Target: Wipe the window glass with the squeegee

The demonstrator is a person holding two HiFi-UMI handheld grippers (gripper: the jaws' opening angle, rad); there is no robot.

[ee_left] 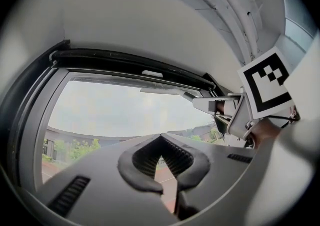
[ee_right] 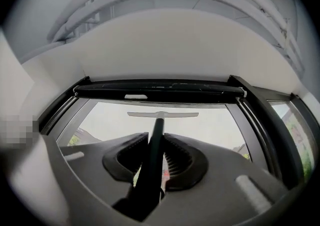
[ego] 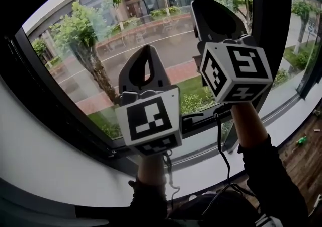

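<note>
The window glass (ego: 151,34) fills the head view, with trees and a street behind it. My right gripper (ego: 197,7) is raised high and shut on the dark squeegee handle (ee_right: 152,155). The pale squeegee blade (ee_right: 162,115) lies level against the glass (ee_right: 210,130), just under the top frame. My left gripper (ego: 147,50) is held up lower and to the left, its jaws shut with nothing between them. In the left gripper view the pads (ee_left: 145,157) meet at the tips, and the right gripper's marker cube (ee_left: 265,82) shows at the right.
A black window frame (ee_right: 160,91) runs along the top, and a black mullion (ego: 266,19) stands to the right. A white sill (ego: 45,160) runs below the glass. A cable (ego: 224,155) hangs by the right arm. Wooden floor (ego: 302,155) shows at the lower right.
</note>
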